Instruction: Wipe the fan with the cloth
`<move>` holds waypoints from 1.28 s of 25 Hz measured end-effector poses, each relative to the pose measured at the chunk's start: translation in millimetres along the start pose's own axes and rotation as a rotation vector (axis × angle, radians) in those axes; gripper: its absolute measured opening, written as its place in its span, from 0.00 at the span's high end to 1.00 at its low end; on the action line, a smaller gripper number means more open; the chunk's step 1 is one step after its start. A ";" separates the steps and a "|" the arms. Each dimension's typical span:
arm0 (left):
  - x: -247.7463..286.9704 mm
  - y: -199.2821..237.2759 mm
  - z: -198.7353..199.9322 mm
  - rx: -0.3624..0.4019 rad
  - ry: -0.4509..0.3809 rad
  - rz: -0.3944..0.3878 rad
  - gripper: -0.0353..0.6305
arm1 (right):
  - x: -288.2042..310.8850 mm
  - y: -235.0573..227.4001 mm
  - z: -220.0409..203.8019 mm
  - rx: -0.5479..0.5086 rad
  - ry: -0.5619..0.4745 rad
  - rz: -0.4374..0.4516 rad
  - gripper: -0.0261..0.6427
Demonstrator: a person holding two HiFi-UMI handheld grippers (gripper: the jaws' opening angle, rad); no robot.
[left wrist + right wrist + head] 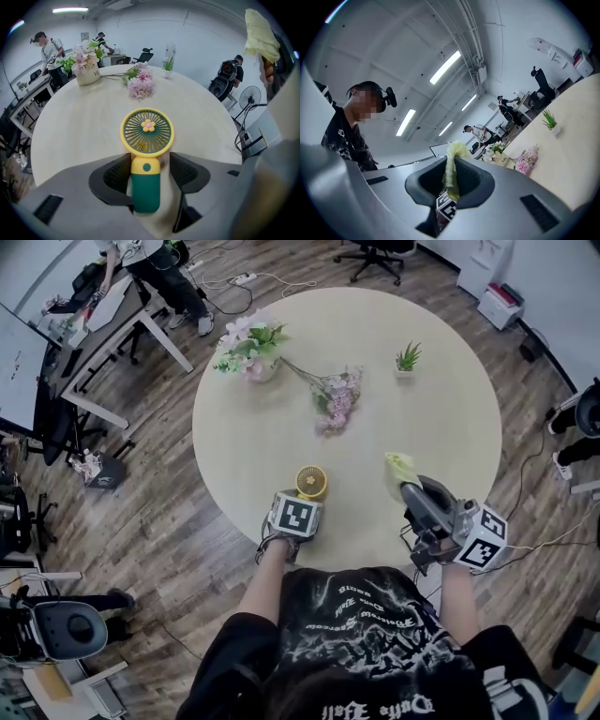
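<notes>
Two arms, one fan. It lies on the bench, long axis 6 to 12 o'clock, head at 12. My left fingers stand released beside its handle. My right fingers clench the cloth, at 3 o'clock in the head view.

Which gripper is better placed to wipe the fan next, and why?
Right. The right gripper pinches the cloth near the fan; the left gripper only straddles the fan's handle, jaws apart.
</notes>
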State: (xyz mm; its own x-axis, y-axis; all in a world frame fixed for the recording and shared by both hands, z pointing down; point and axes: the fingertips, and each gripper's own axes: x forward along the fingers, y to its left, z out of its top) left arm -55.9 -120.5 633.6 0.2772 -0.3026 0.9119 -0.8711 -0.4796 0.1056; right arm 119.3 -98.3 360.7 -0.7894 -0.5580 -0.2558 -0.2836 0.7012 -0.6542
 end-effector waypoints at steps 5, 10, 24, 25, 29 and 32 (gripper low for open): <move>-7.4 -16.8 6.5 -0.031 -0.069 -0.056 0.44 | 2.4 -5.4 -6.1 -0.013 0.021 -0.047 0.90; -41.7 -13.0 28.1 -0.148 -0.246 -0.065 0.44 | 3.9 -31.5 -21.6 -0.121 0.098 -0.226 0.90; -123.3 -22.7 31.5 -0.227 -0.664 -0.140 0.63 | -5.0 -86.8 -102.9 -0.427 0.359 -0.662 0.90; -123.6 -21.6 29.1 -0.244 -0.683 -0.134 0.67 | -5.1 -87.9 -106.7 -0.458 0.379 -0.675 0.90; -123.4 -19.2 18.3 -0.238 -0.688 -0.072 0.75 | -2.7 -85.6 -115.6 -0.549 0.430 -0.691 0.90; -126.9 -17.3 18.9 -0.238 -0.699 -0.052 0.89 | -2.2 -83.4 -116.4 -0.566 0.431 -0.700 0.90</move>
State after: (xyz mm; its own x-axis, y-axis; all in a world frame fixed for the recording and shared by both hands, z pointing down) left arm -68.4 -89.4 508.6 0.4448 -0.7763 0.4467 -0.8921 -0.3401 0.2974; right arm 81.3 -103.8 498.7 -0.4432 -0.7964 0.4115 -0.8899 0.4462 -0.0948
